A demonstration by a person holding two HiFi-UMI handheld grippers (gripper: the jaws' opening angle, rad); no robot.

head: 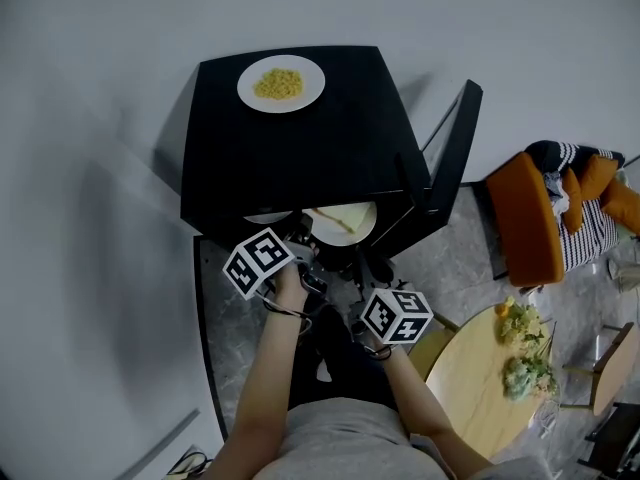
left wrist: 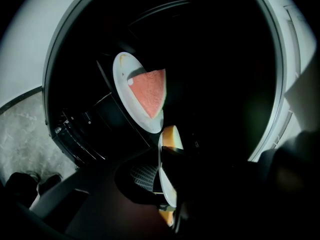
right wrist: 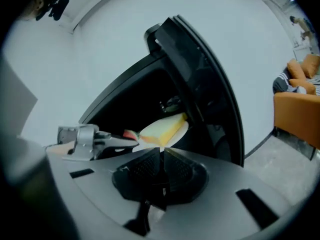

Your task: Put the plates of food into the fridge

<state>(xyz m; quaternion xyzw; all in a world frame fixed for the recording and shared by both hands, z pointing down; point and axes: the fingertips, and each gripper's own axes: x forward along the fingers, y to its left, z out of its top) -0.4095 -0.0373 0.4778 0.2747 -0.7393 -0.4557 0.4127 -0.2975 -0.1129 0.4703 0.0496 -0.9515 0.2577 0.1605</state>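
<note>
Open black fridge (head: 330, 138); left gripper (left wrist: 160, 175) fingers clamp the yellow-slice plate (left wrist: 167, 186); right gripper (right wrist: 161, 155) fingers pressed together, empty.

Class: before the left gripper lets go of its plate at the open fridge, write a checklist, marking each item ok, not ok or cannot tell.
1. The fridge door is open: ok.
2. The left gripper is shut on the rim of the yellow-slice plate: ok.
3. That plate is set down inside: cannot tell.
4. Gap to the red-slice plate: ok, seen in the head view.
5. The right gripper is shut and empty: ok.
6. All plates are inside: not ok; the plate on the fridge top remains.
</note>
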